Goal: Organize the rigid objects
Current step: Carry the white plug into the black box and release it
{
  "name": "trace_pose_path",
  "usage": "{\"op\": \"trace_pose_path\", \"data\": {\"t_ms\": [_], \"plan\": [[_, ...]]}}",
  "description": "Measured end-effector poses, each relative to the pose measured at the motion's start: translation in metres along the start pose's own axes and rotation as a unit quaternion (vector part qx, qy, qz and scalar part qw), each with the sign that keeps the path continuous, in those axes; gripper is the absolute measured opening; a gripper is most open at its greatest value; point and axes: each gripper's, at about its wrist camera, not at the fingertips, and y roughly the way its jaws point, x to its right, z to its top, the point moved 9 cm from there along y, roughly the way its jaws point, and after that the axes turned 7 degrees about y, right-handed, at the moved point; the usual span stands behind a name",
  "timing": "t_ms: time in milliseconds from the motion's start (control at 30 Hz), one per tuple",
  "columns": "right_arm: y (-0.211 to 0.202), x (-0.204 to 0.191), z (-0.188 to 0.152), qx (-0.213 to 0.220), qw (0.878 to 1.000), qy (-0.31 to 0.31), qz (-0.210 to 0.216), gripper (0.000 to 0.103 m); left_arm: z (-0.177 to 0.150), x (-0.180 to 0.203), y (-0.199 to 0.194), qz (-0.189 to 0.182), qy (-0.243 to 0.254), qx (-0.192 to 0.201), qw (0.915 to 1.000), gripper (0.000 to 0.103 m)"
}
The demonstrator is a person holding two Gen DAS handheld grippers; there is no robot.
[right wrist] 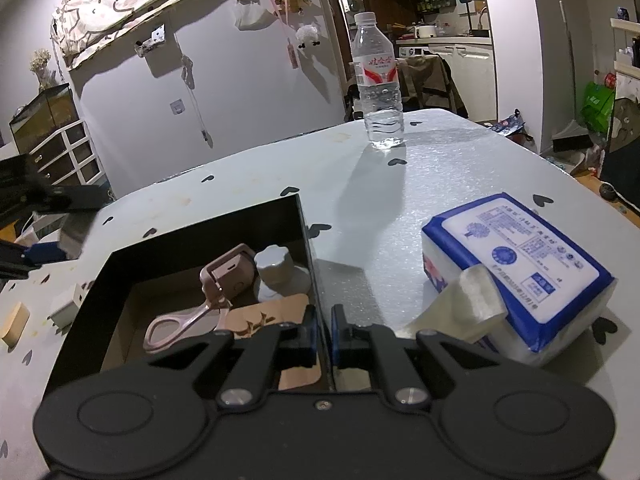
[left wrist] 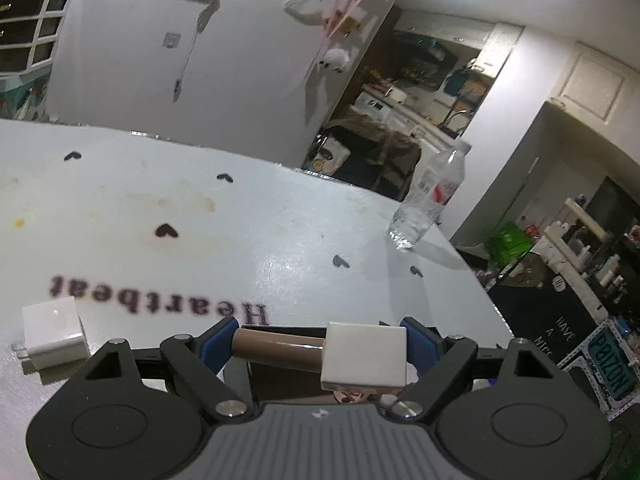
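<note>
My left gripper is shut on a brown tube with a white square cap, held crosswise between the blue pads above the white table. A white charger cube lies on the table at the left. My right gripper is shut on the right wall of a black open box. Inside the box are a pink eyelash curler, a pink case and a white jar. The left gripper shows at the left edge of the right wrist view.
A clear water bottle stands at the table's far side, also in the left wrist view. A blue and white tissue pack lies right of the box. A small wooden block and a white charger lie left of the box.
</note>
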Motion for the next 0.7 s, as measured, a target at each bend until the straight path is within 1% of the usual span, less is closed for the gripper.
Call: {"op": "trace_pose_path", "data": {"t_ms": [100,167,233,367,500,600,700], "plan": [[0.001,0.000,0.000,0.000,1.000,0.000,0.001,0.007,-0.002,0.002,0.010,0.007,-0.004,-0.014,0.9999,0.087],[0.001,0.000,0.000,-0.001,1.000,0.001,0.002,0.007,-0.002,0.002,0.017,0.020,-0.006,-0.020,0.9996,0.087],[0.001,0.000,0.000,-0.001,1.000,0.001,0.003,0.007,-0.001,0.001,0.022,0.035,-0.004,-0.022,0.9991,0.087],[0.001,0.001,0.000,-0.003,1.000,0.003,0.007,0.007,0.000,0.004,0.028,0.051,0.006,-0.021,0.9985,0.087],[0.002,0.000,0.000,-0.003,1.000,0.003,0.008,0.007,0.002,0.005,0.029,0.046,0.002,-0.018,0.9988,0.089],[0.002,0.001,0.000,-0.004,1.000,0.003,0.009,0.007,0.001,0.003,0.029,0.048,0.001,-0.021,0.9986,0.093],[0.002,0.001,0.000,-0.004,1.000,0.003,0.009,0.007,0.000,0.002,0.028,0.048,0.002,-0.023,0.9986,0.093]]}}
